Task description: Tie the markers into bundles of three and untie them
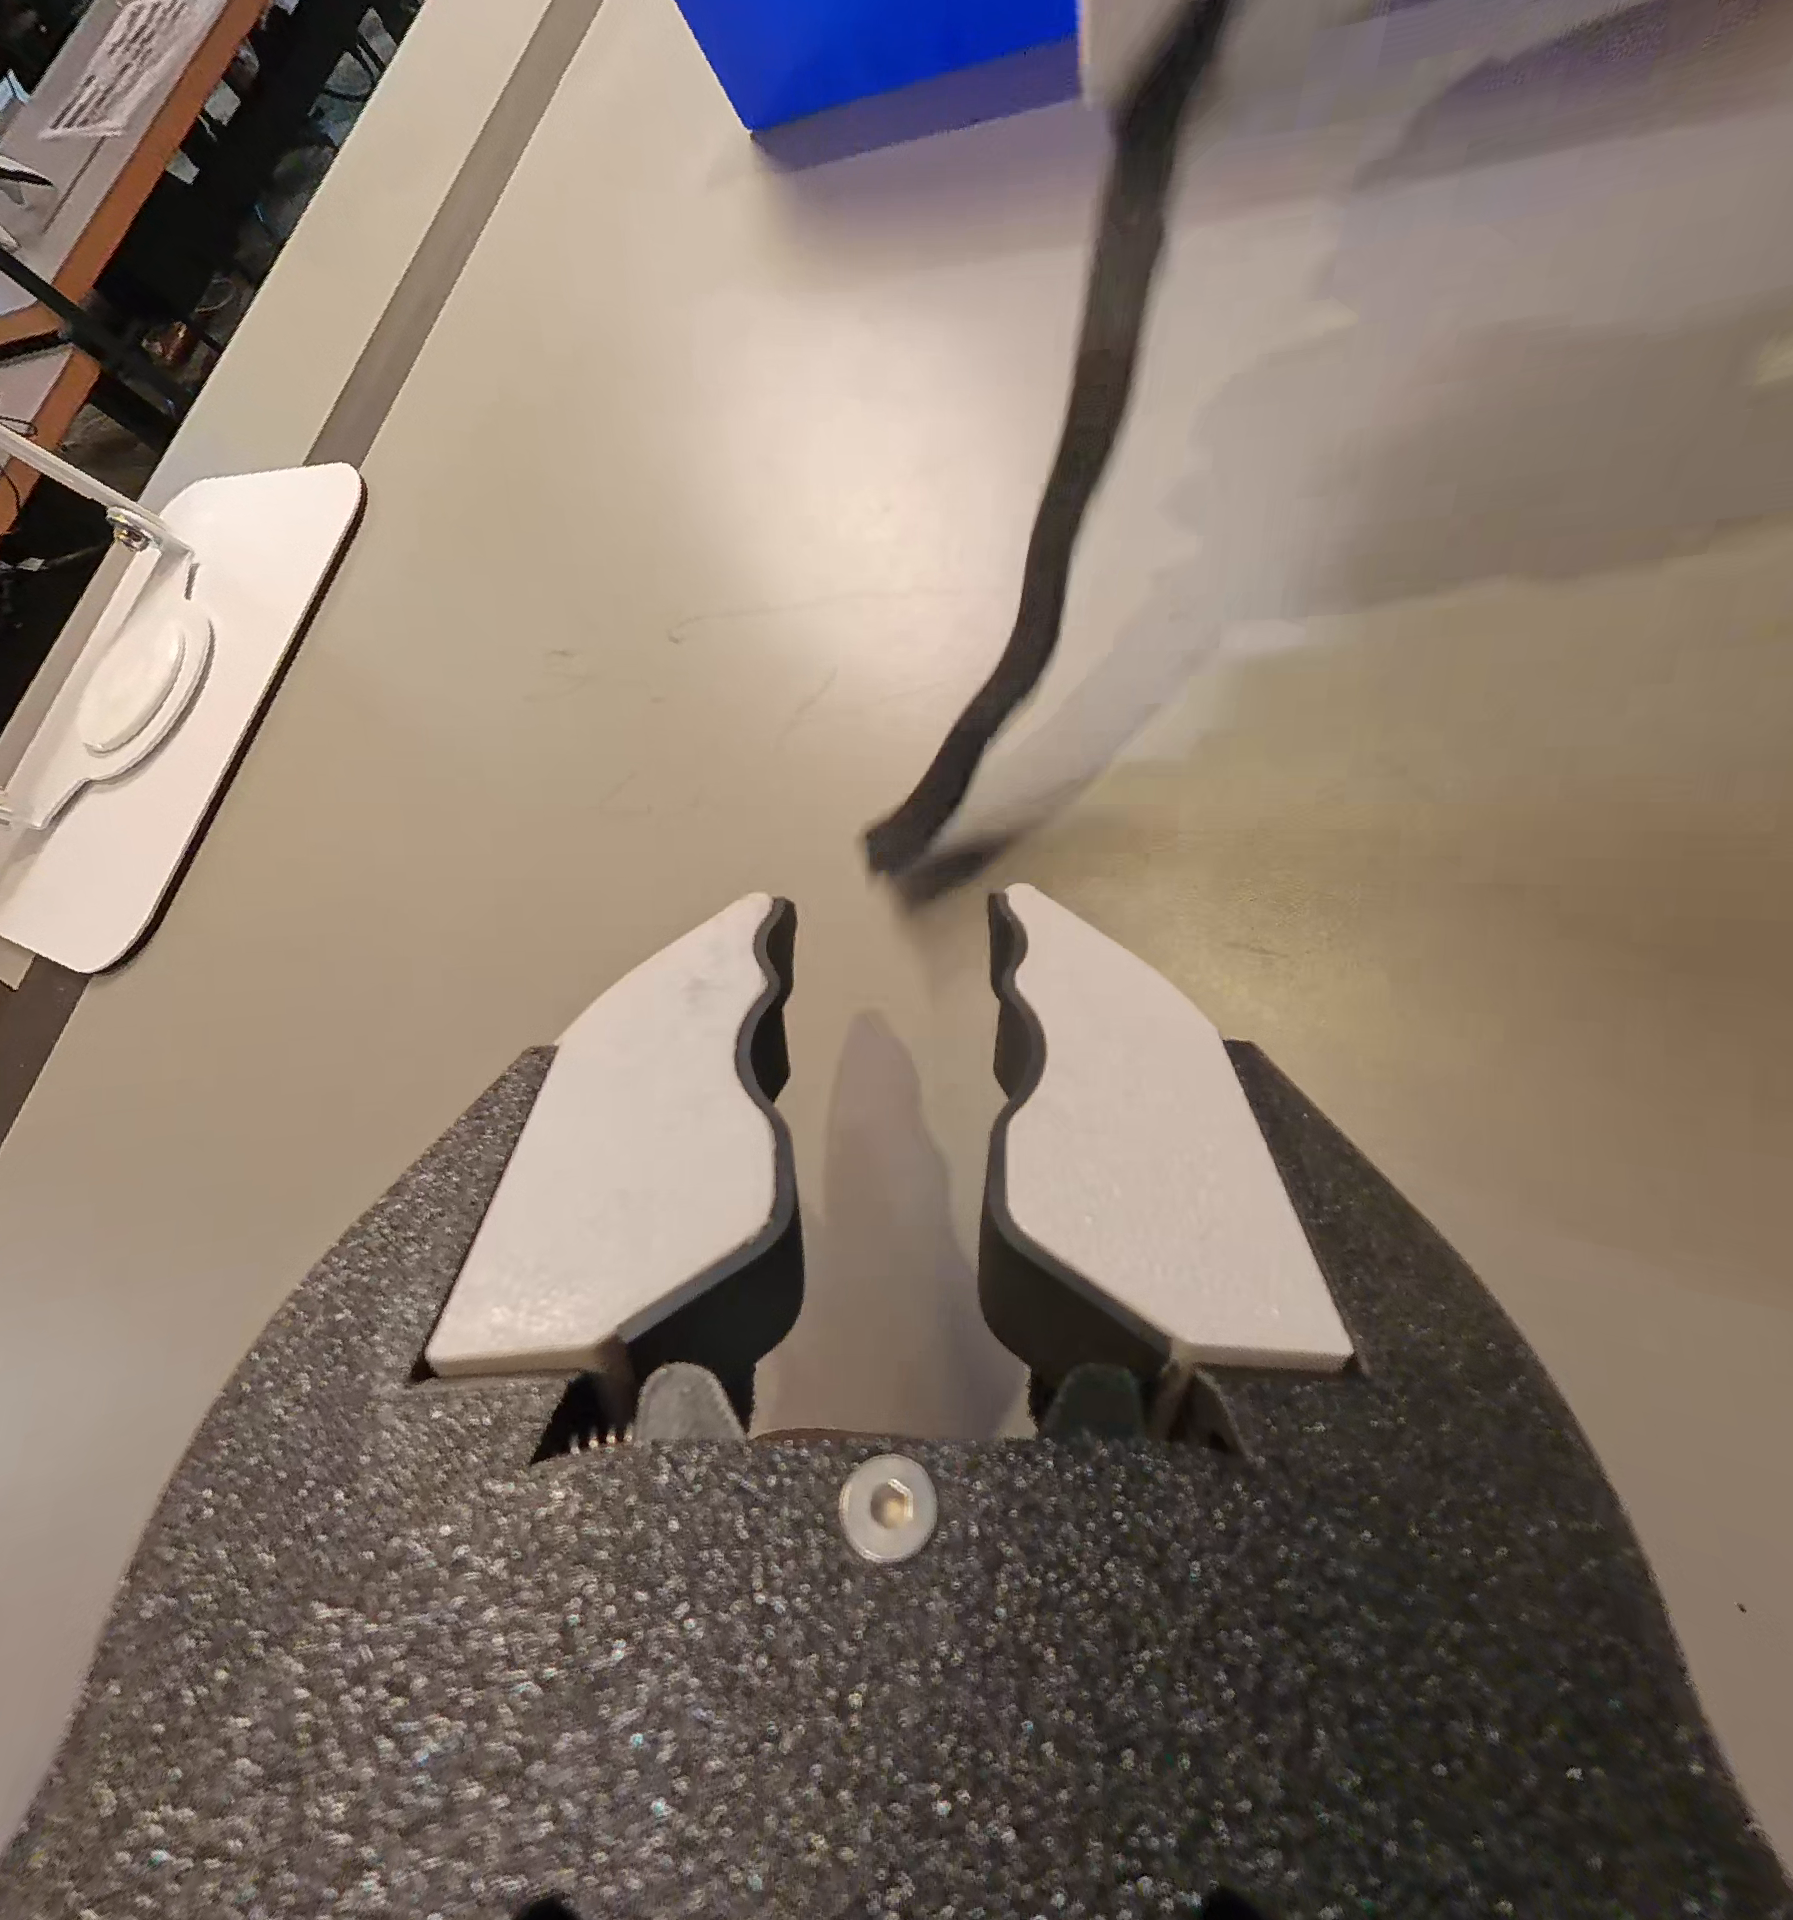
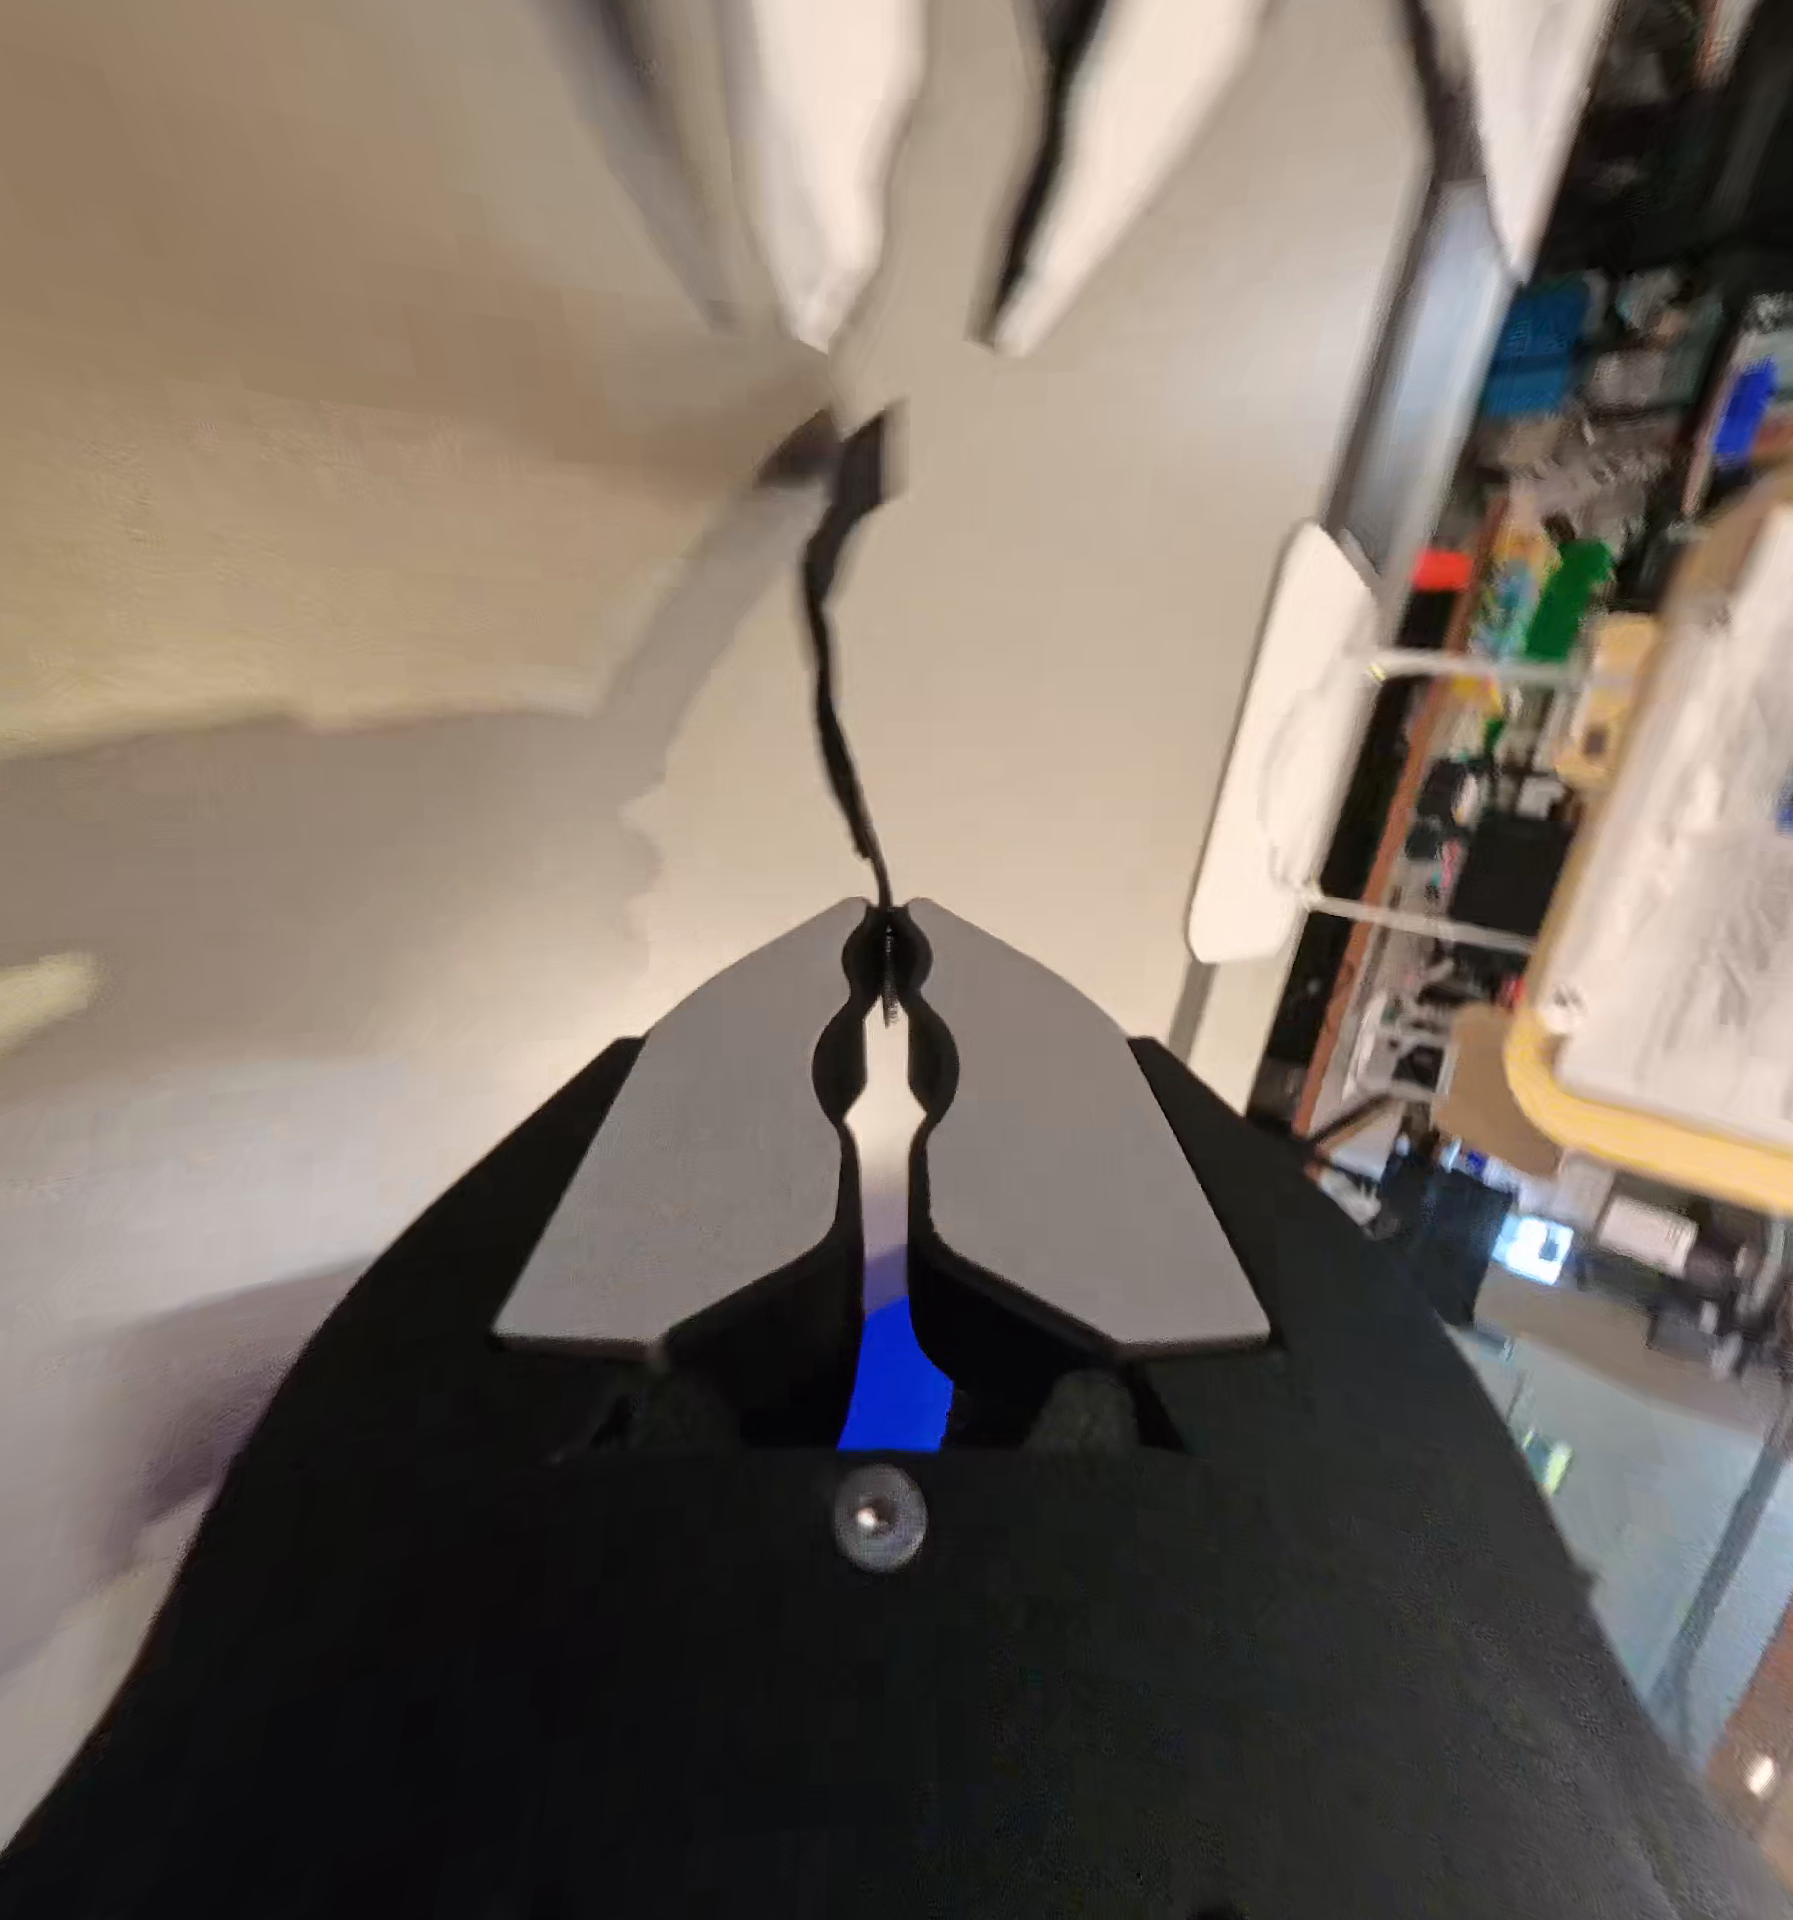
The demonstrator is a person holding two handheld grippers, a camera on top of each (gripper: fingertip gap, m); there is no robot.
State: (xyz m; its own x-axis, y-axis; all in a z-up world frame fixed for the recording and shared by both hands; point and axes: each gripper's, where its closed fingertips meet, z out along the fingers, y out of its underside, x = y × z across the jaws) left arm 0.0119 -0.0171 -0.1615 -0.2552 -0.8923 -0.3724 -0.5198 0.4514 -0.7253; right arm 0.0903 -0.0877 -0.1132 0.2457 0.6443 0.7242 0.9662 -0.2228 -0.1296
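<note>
My right gripper (image 2: 887,912) is shut on one end of a thin black strap (image 2: 830,675), which is pinched between its fingertips and stretches away from them. In the left wrist view the same strap (image 1: 1089,416) hangs from the top edge down to the beige table (image 1: 559,416). Its free end lies just ahead of my left gripper (image 1: 892,909), which is open and empty, low over the table. The left gripper's white fingers (image 2: 840,260) show blurred at the strap's far end. Pale blurred streaks run beside the strap. I cannot make out any marker.
A blue box (image 1: 871,62) stands at the table's far side. A white plate with a clear bracket (image 1: 175,707) sits at the table's left edge, and it also shows in the right wrist view (image 2: 1276,748). Beyond the edge are desks and clutter. My hands' fingertips stand some 12 centimetres from each other.
</note>
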